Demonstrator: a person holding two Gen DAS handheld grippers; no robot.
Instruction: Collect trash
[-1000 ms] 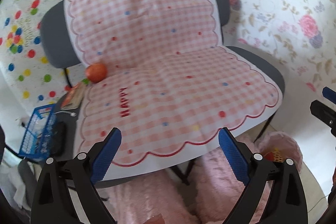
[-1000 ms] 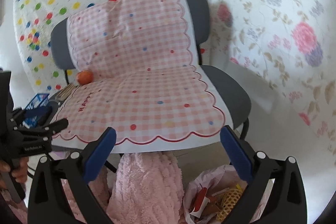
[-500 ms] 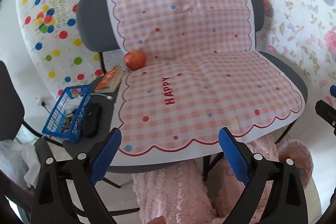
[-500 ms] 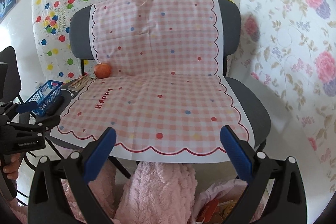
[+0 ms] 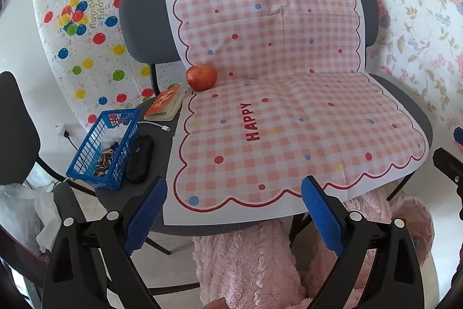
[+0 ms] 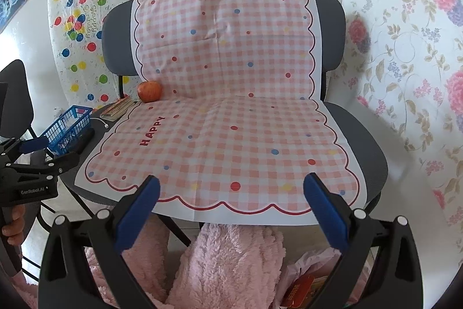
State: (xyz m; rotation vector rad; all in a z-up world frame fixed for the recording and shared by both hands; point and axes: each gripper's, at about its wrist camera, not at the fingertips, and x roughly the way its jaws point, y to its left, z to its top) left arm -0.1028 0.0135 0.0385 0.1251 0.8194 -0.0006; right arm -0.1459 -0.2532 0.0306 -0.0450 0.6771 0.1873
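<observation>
Both cameras now sit further back than a second ago, so I see more of the chair. Left gripper (image 5: 233, 217): jaws wide apart, empty. Right gripper (image 6: 231, 210): likewise spread, empty. Blue basket (image 5: 104, 147) holding crumpled trash: ahead-left of the left gripper, beside a black case (image 5: 140, 155). Apple (image 5: 201, 77): far ahead on the gingham cloth (image 5: 289, 112). Pink trash bag (image 6: 306, 277): below the right gripper.

Bright, even daylight, sharp focus; strong fisheye bending at dark rims (whitish glare at left edges)
</observation>
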